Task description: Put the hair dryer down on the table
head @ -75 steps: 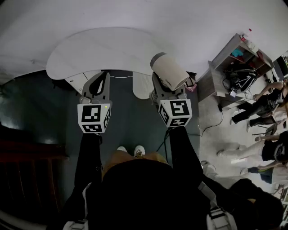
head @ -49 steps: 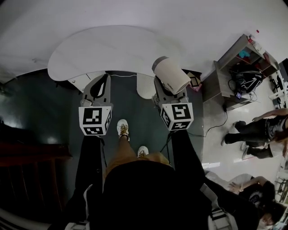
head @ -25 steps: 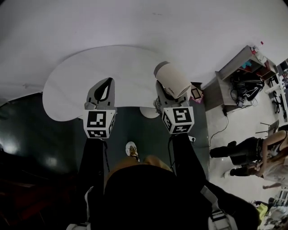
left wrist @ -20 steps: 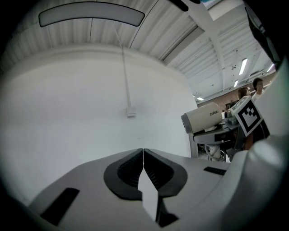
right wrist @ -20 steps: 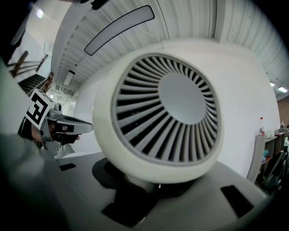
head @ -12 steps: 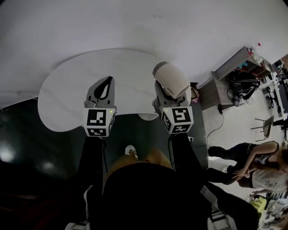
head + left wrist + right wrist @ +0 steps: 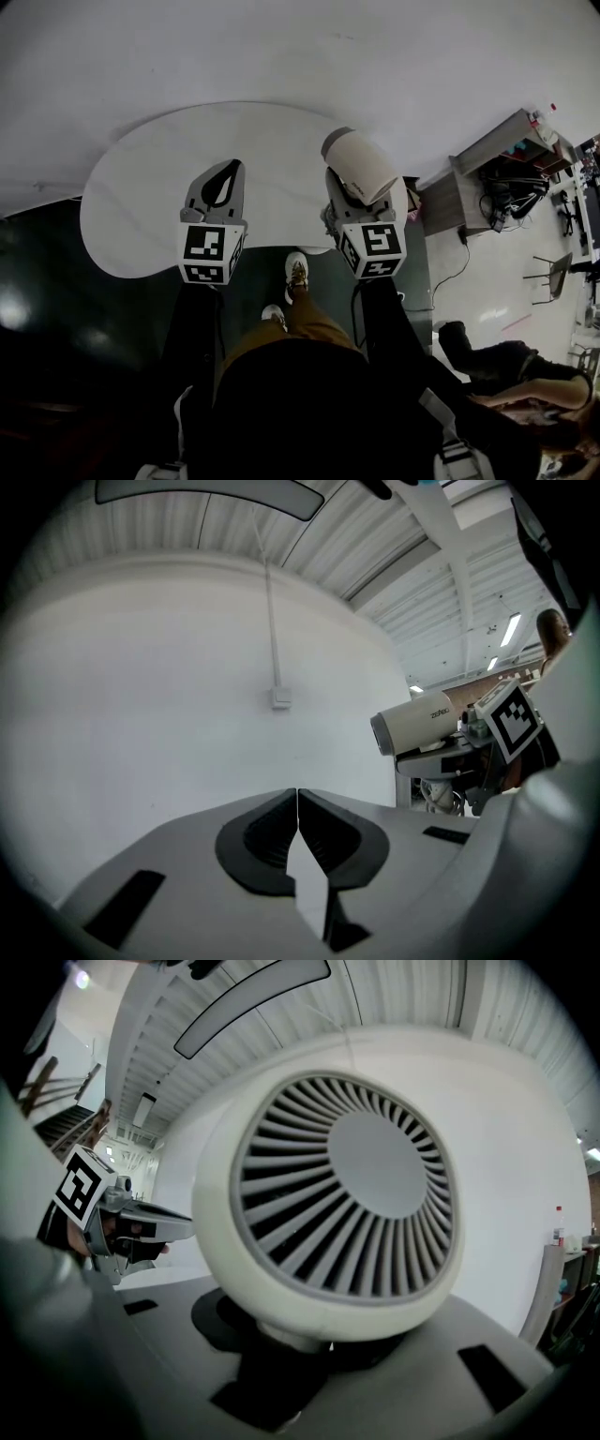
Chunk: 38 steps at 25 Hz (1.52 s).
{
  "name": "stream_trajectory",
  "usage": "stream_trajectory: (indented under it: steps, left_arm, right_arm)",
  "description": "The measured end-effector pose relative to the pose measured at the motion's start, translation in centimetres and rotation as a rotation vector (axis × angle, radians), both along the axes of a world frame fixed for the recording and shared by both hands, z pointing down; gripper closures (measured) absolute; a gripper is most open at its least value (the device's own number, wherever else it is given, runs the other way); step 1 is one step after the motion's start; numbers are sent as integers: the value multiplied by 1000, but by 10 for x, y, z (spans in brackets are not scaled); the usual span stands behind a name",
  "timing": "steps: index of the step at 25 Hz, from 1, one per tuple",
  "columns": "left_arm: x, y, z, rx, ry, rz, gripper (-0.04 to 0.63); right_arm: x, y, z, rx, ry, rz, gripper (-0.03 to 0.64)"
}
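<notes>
A cream hair dryer (image 7: 361,169) stands upright in my right gripper (image 7: 349,200), whose jaws are shut on its handle. Its grilled rear end (image 7: 342,1199) fills the right gripper view, and its barrel (image 7: 417,722) shows from the side in the left gripper view. The dryer hangs over the right end of the white curved table (image 7: 150,178). My left gripper (image 7: 225,178) is shut with nothing in it and hovers over the table's middle, level with the right one.
The table stands against a white wall (image 7: 281,47). Dark floor (image 7: 56,328) lies to the left, and the person's shoes (image 7: 294,272) show below the table edge. At the right are a grey shelf unit (image 7: 487,164) with cables and a seated person (image 7: 497,375).
Both grippers and the person have advanced toward the table; they now hang over its top instead of the dark floor. The dryer stays gripped the same way.
</notes>
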State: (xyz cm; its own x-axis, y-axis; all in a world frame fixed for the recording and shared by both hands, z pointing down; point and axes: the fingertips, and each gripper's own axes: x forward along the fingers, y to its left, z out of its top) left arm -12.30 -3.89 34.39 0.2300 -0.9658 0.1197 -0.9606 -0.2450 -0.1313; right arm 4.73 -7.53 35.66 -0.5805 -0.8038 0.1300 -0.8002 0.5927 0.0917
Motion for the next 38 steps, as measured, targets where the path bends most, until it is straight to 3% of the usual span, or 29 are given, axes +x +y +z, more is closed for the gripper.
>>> stream_trajectory:
  steps: [11, 26, 38]
  left_arm:
    - [-16, -80, 25, -39, 44, -50, 577]
    - [-15, -198, 44, -81, 14, -115, 577]
    - [-16, -222, 64, -130, 13, -118, 577]
  right_arm:
    - [-13, -88, 29, -31, 12, -44, 446]
    - [-24, -227, 63, -108, -8, -97, 446]
    - [-43, -260, 116, -193, 133, -179, 445]
